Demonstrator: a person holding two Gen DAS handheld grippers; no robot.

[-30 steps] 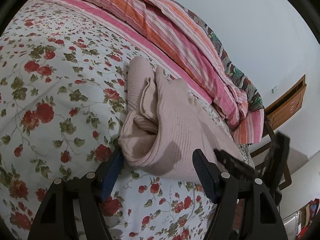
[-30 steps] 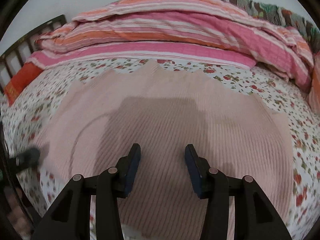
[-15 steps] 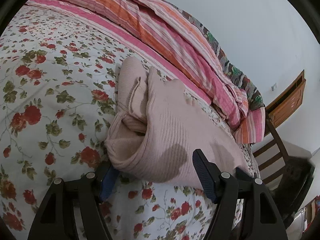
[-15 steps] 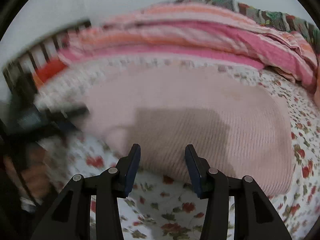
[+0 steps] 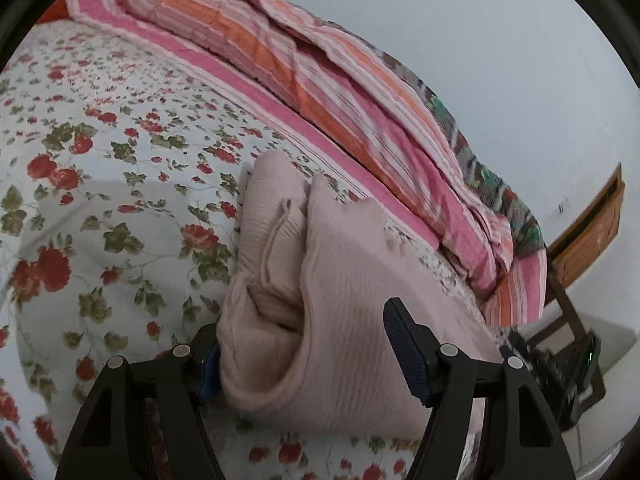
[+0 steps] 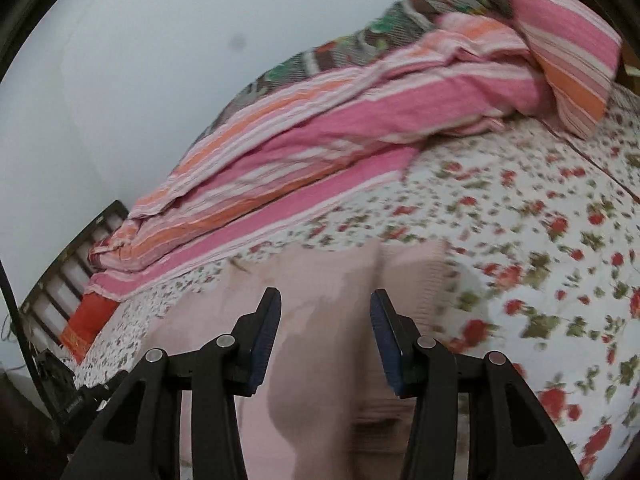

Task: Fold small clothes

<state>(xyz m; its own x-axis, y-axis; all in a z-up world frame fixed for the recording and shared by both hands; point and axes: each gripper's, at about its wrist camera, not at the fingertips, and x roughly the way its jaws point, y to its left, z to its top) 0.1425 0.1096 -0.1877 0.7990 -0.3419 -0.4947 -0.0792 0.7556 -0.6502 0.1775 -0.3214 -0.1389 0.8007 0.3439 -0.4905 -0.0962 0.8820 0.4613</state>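
A pale pink ribbed garment [image 5: 348, 280] lies folded and bunched on the floral bedsheet [image 5: 100, 200]. My left gripper [image 5: 304, 328] straddles its near folded end. The left finger is partly hidden behind the cloth, and the right finger [image 5: 404, 352] rests over the fabric, which runs on past it. Its jaws stand wide and do not pinch the cloth. In the blurred right wrist view the same garment [image 6: 312, 400] lies under my right gripper [image 6: 325, 300]. That gripper is open and tilted, with nothing between its pads.
A pink and orange striped quilt [image 5: 320, 80] is heaped along the far side of the bed by the white wall. It also appears in the right wrist view [image 6: 320, 140]. Wooden furniture [image 5: 592, 232] stands at the right, and a dark slatted bed frame [image 6: 60, 280] at the left.
The right gripper swung sideways and rolled, so the bed now looks tilted and the garment sits lower in its view. The left gripper turned slightly, still straddling the garment's end.
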